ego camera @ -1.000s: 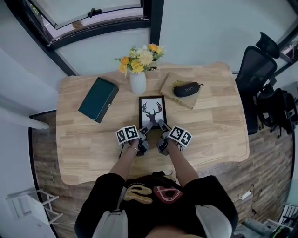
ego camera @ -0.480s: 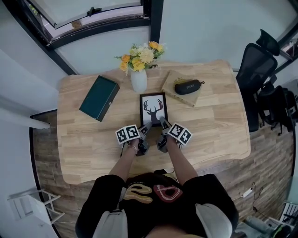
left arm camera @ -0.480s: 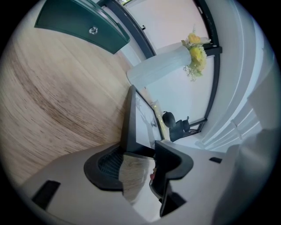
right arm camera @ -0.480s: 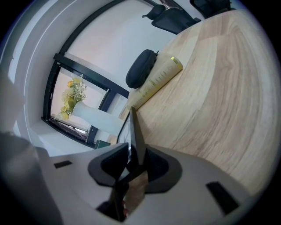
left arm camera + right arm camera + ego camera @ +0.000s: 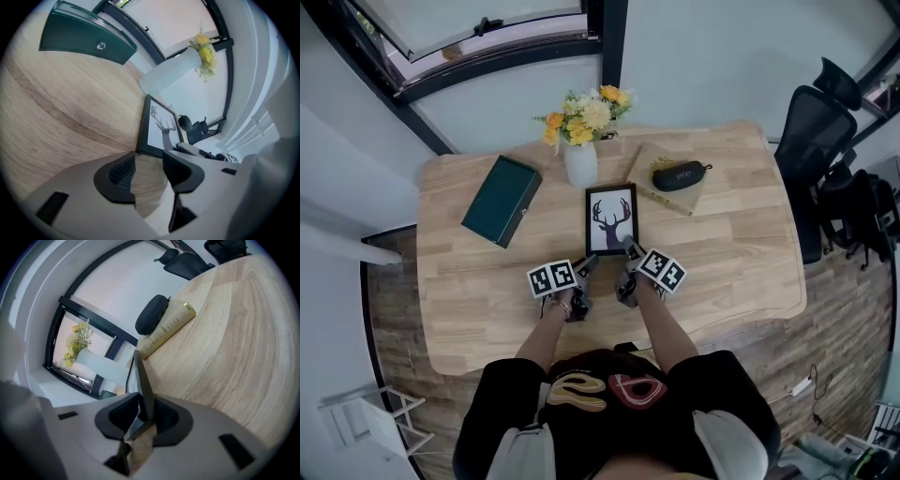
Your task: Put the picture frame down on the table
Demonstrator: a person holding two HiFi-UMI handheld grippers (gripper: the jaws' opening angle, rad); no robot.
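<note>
The picture frame (image 5: pixel 611 218), black-edged with a deer silhouette, is at the middle of the wooden table (image 5: pixel 731 244). My right gripper (image 5: pixel 630 251) is shut on its near right corner; in the right gripper view the frame's edge (image 5: pixel 142 376) runs up from between the jaws of that gripper (image 5: pixel 143 417). My left gripper (image 5: pixel 583 267) sits just short of the near left corner, open. In the left gripper view only bare wood lies between the jaws of this gripper (image 5: pixel 147 173), and the frame (image 5: pixel 159 127) is beyond them.
Behind the frame stands a white vase of yellow flowers (image 5: pixel 579 161). A dark green box (image 5: pixel 501 200) lies at the back left. A black glasses case (image 5: pixel 679 175) rests on a tan book (image 5: pixel 649 174) at the back right. An office chair (image 5: pixel 816 141) stands off the table's right end.
My left gripper has let go of the frame's near left corner and drawn back to the left. The right gripper keeps its hold, and the frame has shifted slightly away from me.
</note>
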